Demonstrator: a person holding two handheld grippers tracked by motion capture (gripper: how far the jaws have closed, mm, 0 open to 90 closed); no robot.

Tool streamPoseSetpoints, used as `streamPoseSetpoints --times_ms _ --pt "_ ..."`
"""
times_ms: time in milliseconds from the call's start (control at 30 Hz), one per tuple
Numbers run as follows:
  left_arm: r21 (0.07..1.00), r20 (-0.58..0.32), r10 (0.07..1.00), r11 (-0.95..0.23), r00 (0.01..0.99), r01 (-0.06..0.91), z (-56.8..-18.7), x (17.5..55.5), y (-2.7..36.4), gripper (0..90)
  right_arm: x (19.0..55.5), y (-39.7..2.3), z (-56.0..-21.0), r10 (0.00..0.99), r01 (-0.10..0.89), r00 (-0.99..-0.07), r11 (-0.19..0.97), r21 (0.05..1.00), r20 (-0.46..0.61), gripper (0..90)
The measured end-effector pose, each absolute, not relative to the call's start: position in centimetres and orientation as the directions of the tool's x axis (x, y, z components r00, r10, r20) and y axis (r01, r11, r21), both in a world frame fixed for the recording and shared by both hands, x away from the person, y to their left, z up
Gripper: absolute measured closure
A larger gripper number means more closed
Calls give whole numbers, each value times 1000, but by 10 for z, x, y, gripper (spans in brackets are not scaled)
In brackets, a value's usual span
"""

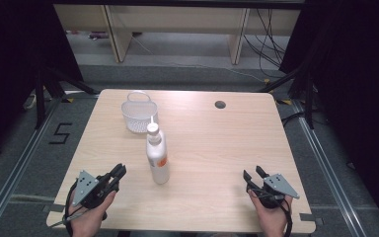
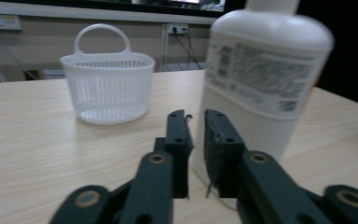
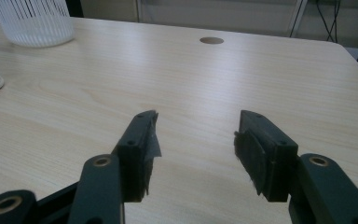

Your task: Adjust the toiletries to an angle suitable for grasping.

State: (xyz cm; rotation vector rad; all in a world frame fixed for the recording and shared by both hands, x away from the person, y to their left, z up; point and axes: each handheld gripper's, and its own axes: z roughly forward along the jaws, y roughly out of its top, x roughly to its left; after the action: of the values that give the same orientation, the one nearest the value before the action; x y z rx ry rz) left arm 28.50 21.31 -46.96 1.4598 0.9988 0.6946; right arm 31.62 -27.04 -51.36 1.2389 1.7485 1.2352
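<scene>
Between both tongs, nearer left: bottle (image 1: 157,154).

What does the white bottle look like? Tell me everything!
The white bottle looks like smooth plastic, tall and round, with a narrow white cap on top. An orange patch shows on one side, and a label of small grey print on another. It stands upright near the middle of the wooden table, in front of the basket. Nothing grips it.

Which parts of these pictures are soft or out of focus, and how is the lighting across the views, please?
In the left gripper view the bottle stands close and blurred, its label unreadable, while the basket is sharper. In the right gripper view the jaws look soft and the table carries a mild sheen. In the high view the light is even and the surroundings dark.
</scene>
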Motion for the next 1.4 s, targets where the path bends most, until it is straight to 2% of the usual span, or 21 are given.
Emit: streamPoseSetpoints --times_ms 100,333,400,600,667,733,767,1100,1167,1233,1400 --pt "981 -139 854 50 501 187 -462 281 202 891 317 -269 -514 944 317 -330 86 945 25 479" --pt "983 -112 807 5 579 184 -448 278 175 897 316 -270 -513 943 341 -332 105 934 15 478" --pt "983 -101 801 -12 590 184 -447 280 169 897 317 -270 -513 936 337 -351 98 936 28 478" --pt "983 -80 784 -39 615 178 -449 287 154 898 318 -270 -514 946 317 -325 104 943 5 475" --pt "982 -81 779 -44 622 183 -450 290 150 898 316 -268 -513 950 350 -313 93 932 22 475" --pt "982 -66 772 -61 632 178 -450 293 143 898 318 -270 -513 947 335 -322 122 934 -8 474" --pt "983 -61 770 -65 635 173 -450 294 140 898 316 -268 -513 948 344 -316 90 935 25 473" --pt "979 -31 770 -105 638 173 -452 305 122 898 319 -269 -514 940 324 -341 105 940 13 472" --pt "980 -17 773 -113 634 164 -453 307 119 898 317 -267 -514 938 339 -343 76 938 48 473" --pt "978 -17 777 -117 629 171 -453 308 117 897 318 -268 -514 939 328 -344 94 940 26 473" --pt "977 -13 787 -120 616 174 -454 312 116 898 317 -268 -514 935 337 -352 82 938 45 472"
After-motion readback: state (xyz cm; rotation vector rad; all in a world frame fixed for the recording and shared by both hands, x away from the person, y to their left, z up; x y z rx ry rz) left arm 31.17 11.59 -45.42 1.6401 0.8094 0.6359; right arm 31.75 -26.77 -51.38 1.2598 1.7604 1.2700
